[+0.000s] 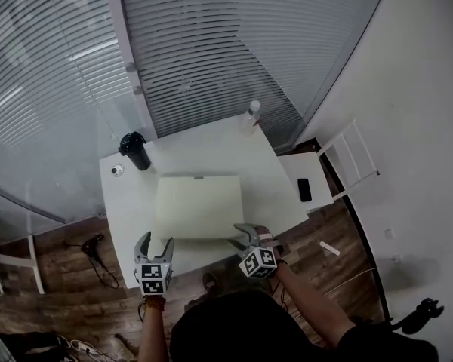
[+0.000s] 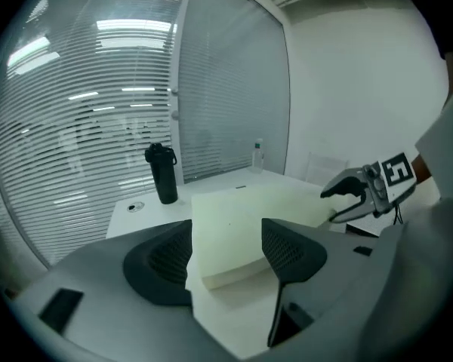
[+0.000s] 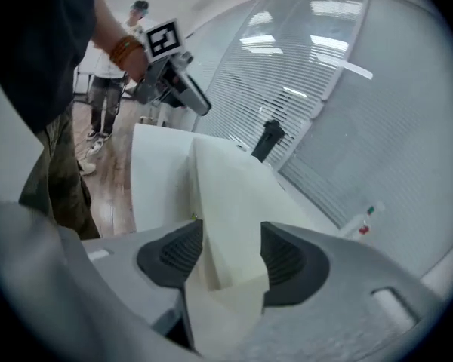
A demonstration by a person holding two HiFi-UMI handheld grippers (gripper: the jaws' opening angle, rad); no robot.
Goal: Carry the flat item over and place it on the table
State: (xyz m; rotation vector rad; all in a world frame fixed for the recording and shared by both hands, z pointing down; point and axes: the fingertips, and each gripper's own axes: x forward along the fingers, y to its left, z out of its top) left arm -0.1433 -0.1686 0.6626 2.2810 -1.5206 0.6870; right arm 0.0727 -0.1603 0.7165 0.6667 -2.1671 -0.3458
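Observation:
A flat cream foam slab lies on the white table. My left gripper is open at the slab's near left corner. In the left gripper view, that corner of the slab sits in the gap of the left gripper without touching either pad. My right gripper is open at the near right corner. In the right gripper view, the slab runs between the jaws of the right gripper, and I see no pad pressing it.
On the table's far left, a black flask stands beside a small round item. A clear bottle stands at the far right corner. A phone lies on a low white stand to the right. A person stands beyond on the wood floor.

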